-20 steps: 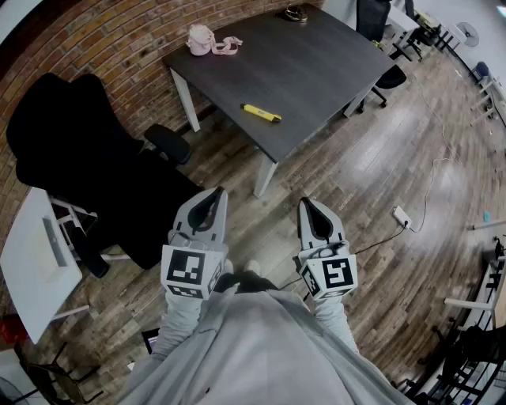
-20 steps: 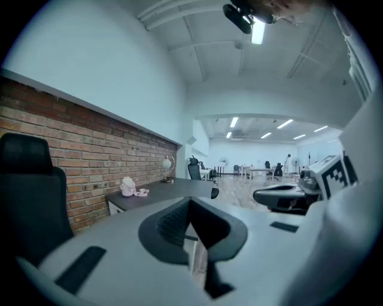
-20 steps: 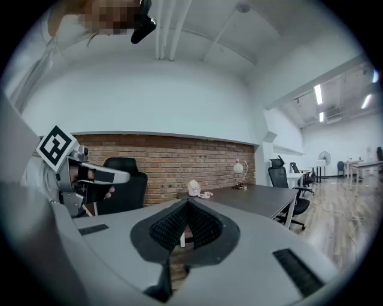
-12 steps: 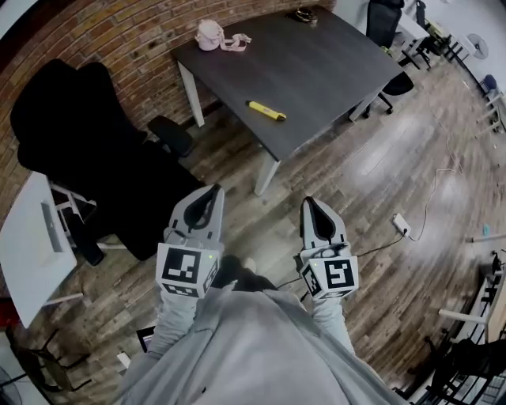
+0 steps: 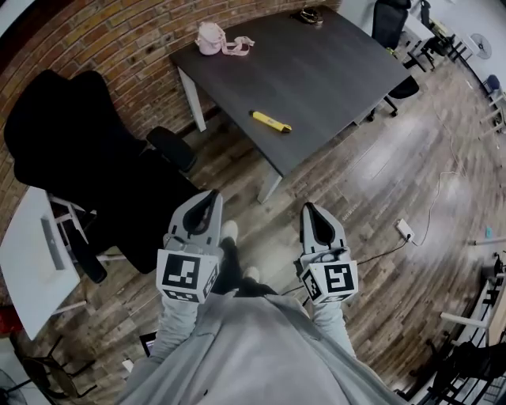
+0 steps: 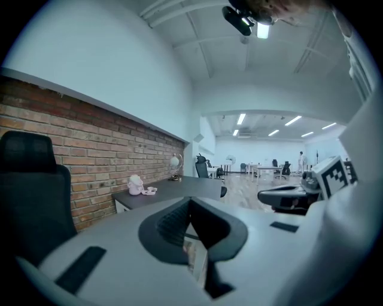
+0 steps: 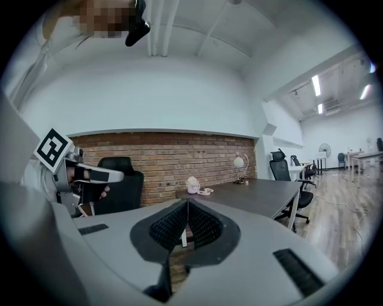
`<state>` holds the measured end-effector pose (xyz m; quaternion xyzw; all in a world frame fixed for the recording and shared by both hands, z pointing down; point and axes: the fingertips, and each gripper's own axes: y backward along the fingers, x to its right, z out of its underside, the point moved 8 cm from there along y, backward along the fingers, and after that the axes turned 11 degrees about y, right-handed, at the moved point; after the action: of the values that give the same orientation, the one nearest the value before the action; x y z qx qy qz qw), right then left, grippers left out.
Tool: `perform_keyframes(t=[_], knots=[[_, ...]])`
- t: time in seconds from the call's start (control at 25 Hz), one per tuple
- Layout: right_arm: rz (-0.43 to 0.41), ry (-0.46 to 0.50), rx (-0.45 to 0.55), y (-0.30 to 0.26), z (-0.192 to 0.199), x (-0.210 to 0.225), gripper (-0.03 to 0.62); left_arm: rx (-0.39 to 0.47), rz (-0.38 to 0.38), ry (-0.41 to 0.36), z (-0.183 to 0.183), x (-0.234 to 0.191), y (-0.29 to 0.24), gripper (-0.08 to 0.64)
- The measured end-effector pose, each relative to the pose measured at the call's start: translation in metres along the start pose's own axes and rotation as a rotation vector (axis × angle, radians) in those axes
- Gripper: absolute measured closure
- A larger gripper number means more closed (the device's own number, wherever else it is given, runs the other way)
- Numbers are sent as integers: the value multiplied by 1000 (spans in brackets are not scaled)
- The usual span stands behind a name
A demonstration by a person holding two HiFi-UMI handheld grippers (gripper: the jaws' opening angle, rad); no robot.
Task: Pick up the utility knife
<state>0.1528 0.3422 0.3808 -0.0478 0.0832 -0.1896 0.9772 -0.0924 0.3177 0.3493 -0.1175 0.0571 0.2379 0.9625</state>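
The yellow utility knife (image 5: pixel 271 121) lies on the dark grey table (image 5: pixel 332 71), near its front edge, well ahead of both grippers. My left gripper (image 5: pixel 209 198) and right gripper (image 5: pixel 309 210) hang side by side in front of my body, over the wooden floor, pointing towards the table. Both are shut with nothing between their jaws. In the left gripper view the left gripper (image 6: pixel 190 200) faces the table (image 6: pixel 179 190), and in the right gripper view the right gripper (image 7: pixel 187 203) faces the same table (image 7: pixel 257 194). The knife does not show in either gripper view.
A black office chair (image 5: pixel 79 150) stands left of the table by the brick wall, and a white desk (image 5: pixel 32 261) at far left. A pink object (image 5: pixel 209 37) and a small lamp (image 5: pixel 308 14) sit on the table's far side. A power strip (image 5: pixel 405 230) with cable lies on the floor at right.
A foot has stepped forward between the grippers, and the table and knife have slid slightly right and down in view. Both grippers keep their places and stay shut.
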Motion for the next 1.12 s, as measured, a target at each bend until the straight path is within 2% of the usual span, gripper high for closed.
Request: perform_keyframes(t=[0.56, 0.88, 1.12], knots=[[59, 16, -19, -166, -30, 28, 574, -7, 78, -1, -54, -108, -136, 541], [125, 1, -63, -199, -29, 36, 574, -45, 133, 1, -59, -138, -171, 541], [136, -3, -112, -211, -24, 40, 574, -84, 148, 26, -54, -148, -186, 541]])
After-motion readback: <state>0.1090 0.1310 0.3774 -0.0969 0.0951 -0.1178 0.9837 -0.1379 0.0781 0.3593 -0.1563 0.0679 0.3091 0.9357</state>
